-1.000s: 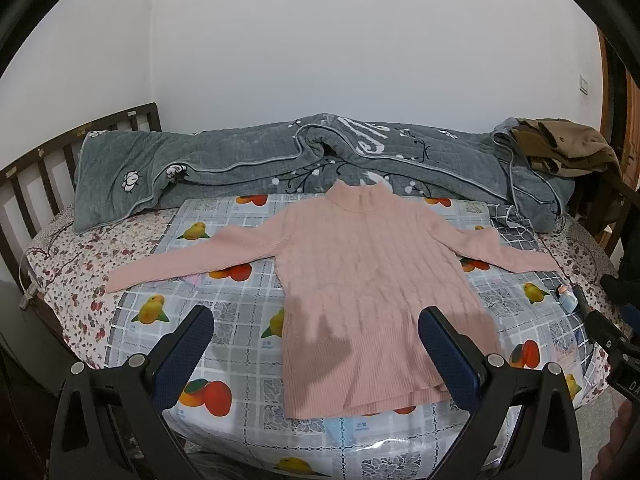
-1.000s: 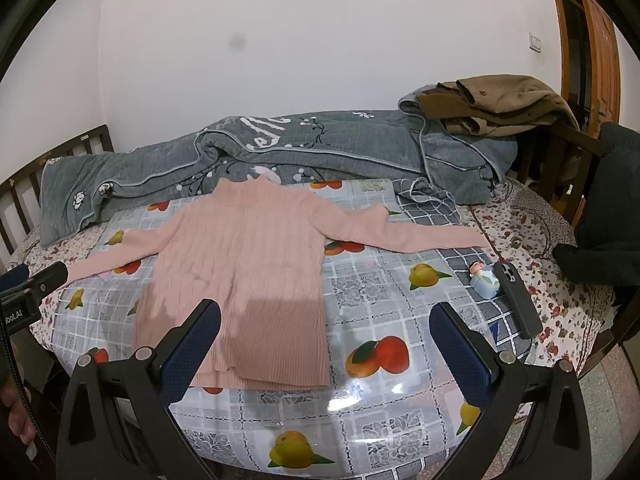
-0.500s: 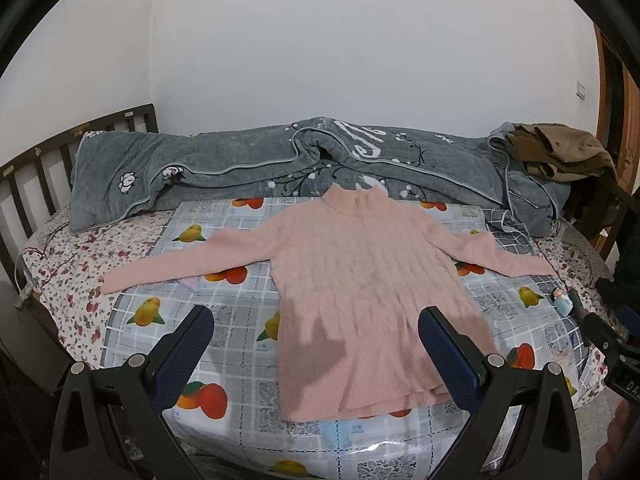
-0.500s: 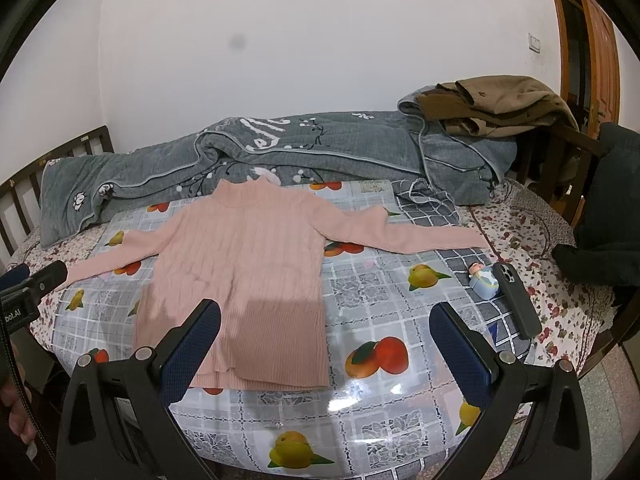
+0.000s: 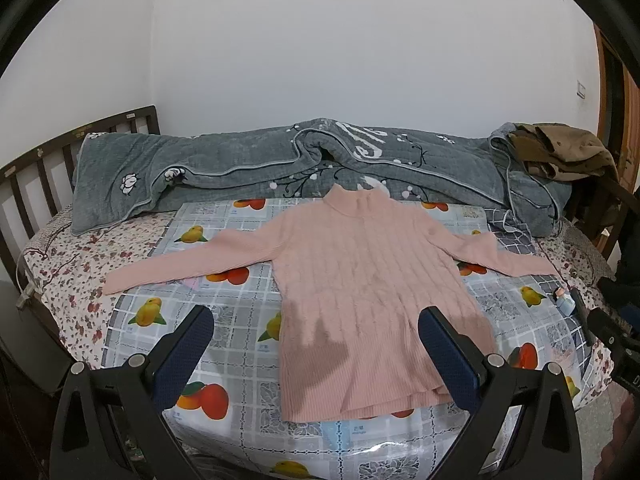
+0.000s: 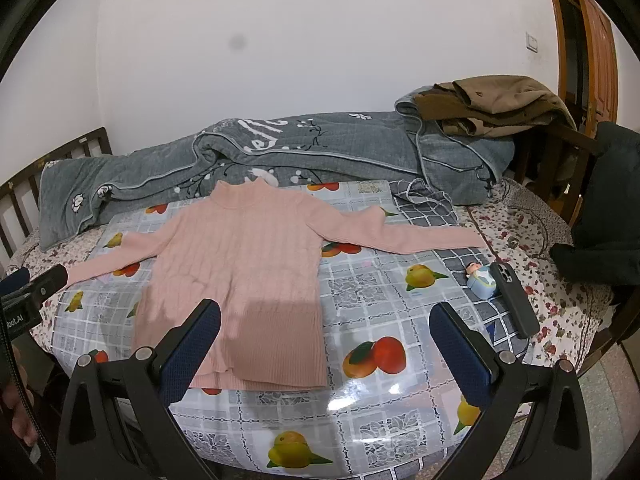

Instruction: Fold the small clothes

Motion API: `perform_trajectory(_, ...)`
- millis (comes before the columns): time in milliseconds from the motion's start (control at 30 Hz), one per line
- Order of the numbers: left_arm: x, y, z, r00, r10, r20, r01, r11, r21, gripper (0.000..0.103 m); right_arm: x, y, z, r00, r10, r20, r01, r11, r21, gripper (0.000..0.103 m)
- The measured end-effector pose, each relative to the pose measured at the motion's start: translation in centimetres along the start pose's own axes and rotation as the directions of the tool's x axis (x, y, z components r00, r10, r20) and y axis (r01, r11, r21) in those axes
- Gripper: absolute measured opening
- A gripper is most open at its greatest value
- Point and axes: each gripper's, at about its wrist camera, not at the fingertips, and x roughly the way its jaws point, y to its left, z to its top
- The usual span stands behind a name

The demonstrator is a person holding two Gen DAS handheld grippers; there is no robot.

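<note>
both tools (image 5: 316, 334) (image 6: 324, 332) stay back, sweater (image 5: 372, 280) ahead.

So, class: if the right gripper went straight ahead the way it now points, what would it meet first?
Probably the fruit-print cloth just right of the pink sweater's hem. The right gripper is open and centred there; depth is unclear, so it could clip the sweater edge.

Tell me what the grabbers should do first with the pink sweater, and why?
Probably reach the left hand-held gripper toward the sweater's left sleeve to fold it over the body. The pink sweater lies flat with both sleeves spread wide, and both hand-held grippers, including the right one, hang open above the near hem, holding nothing.
</note>
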Motion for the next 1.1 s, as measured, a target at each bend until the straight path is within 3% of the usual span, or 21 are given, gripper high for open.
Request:
perform_trajectory(633, 2.9, 1.7, -0.8, 0.998, -0.057, -0.026, 0.056, 0.998, -0.03, 0.103, 1.4, 1.2, -0.1, 0.999, -0.041, 0.017, 0.041, 0.998, -0.045, 0.103)
perform_trajectory(967, 9.4, 6.5, -2.7, 0.996, -0.048, -0.078, 0.037, 0.991, -0.132, 0.102, 6.8, 3.4, -0.6, 0.999, -0.033, -0.043, 0.029, 0.996, -0.088, 0.102)
perform_trajectory(1100, 14.1, 10.4, -4.0, 0.986, -0.048, -0.158, 0.013, 0.977, -0.214, 0.102, 10.5, 4.0, -1.1, 0.993, 0.022, -0.115, -0.03, 0.997, -0.074, 0.101)
